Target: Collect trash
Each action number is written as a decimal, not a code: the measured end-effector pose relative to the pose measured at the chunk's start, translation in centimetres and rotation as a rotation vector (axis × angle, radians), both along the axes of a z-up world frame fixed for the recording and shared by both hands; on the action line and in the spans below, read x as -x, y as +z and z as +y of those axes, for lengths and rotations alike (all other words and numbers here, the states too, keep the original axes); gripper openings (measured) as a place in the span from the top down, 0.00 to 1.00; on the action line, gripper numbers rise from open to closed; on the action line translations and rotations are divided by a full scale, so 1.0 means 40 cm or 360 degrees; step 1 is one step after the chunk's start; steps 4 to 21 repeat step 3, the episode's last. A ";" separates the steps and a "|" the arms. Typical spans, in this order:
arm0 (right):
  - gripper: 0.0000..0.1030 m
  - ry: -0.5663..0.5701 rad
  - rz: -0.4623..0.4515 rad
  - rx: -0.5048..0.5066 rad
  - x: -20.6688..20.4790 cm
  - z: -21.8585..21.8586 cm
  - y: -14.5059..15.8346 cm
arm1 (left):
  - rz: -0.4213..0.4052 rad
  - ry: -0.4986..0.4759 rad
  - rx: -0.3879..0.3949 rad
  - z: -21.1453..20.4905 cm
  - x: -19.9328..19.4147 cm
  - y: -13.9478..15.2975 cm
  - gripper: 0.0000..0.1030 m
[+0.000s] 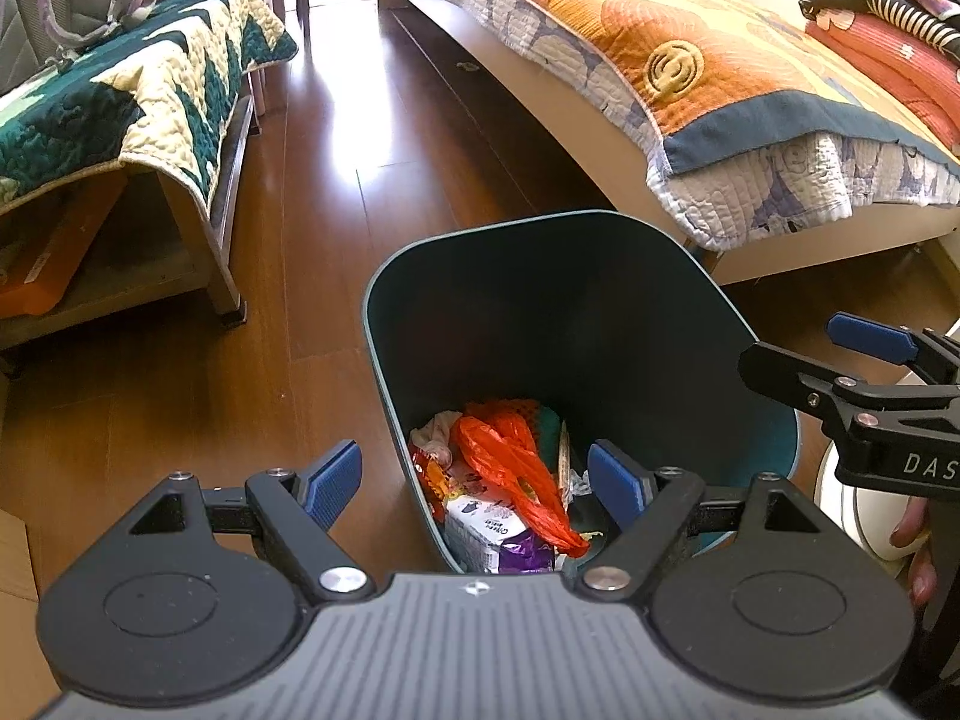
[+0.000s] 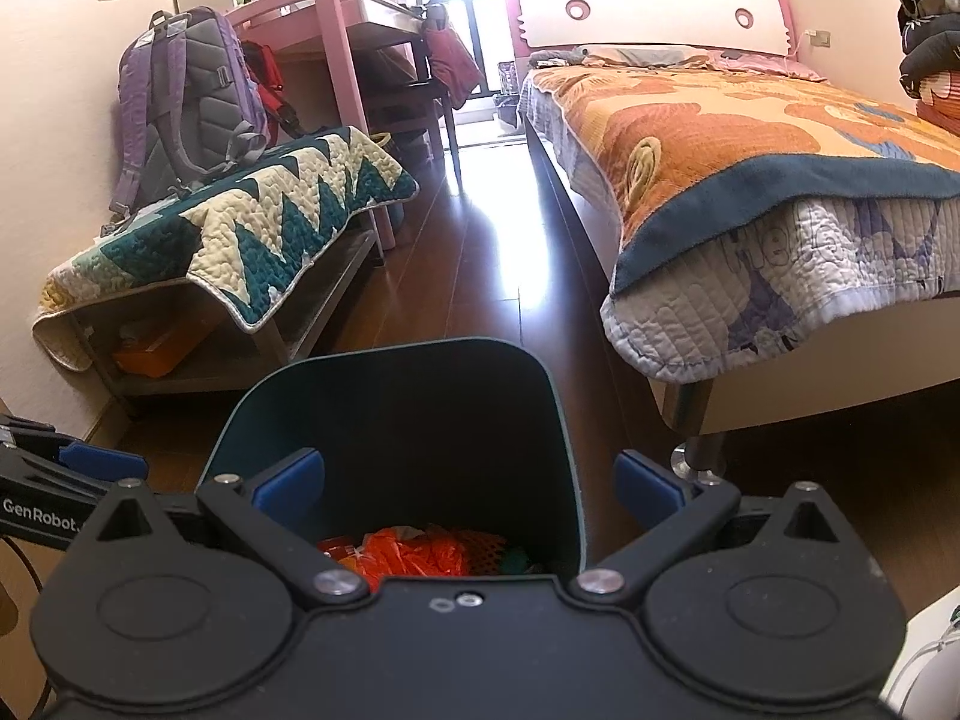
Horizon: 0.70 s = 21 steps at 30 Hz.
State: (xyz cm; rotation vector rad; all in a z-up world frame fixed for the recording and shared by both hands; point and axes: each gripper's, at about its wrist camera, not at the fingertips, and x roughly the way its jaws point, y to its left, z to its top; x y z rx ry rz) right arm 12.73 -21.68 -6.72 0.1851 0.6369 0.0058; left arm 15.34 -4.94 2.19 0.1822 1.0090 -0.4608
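Observation:
A dark teal trash bin (image 1: pixel 420 276) stands on the wooden floor, holding an orange plastic bag (image 1: pixel 516 462), a white wrapper (image 1: pixel 480 525) and other scraps. My left gripper (image 1: pixel 474 483) hangs open over the bin's near left rim, nothing between its blue pads. The right gripper (image 1: pixel 852 348) reaches in from the right above the bin's rim. In the right wrist view the bin (image 2: pixel 390 372) sits directly ahead, the orange bag (image 2: pixel 414 555) showing inside it, and my right gripper (image 2: pixel 471 483) is open and empty above it. The left gripper's finger (image 2: pixel 102 459) shows at the far left.
A bed with an orange quilt (image 2: pixel 750 138) runs along the right. A low bench under a green and cream quilt (image 2: pixel 258 216) carries a purple backpack (image 2: pixel 180 102) on the left. Wooden floor (image 1: pixel 336 192) stretches between them. A pink desk (image 2: pixel 336 18) stands at the back.

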 end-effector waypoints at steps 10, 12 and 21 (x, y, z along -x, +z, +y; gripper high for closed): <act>0.00 -0.0001 0.0009 -0.0001 -0.001 0.000 -0.001 | 0.0007 0.0012 0.0002 0.002 -0.003 -0.001 0.20; 0.00 -0.0001 0.0009 -0.0001 -0.001 0.000 -0.001 | 0.0007 0.0012 0.0002 0.002 -0.003 -0.001 0.20; 0.00 -0.0001 0.0009 -0.0001 -0.001 0.000 -0.001 | 0.0007 0.0012 0.0002 0.002 -0.003 -0.001 0.20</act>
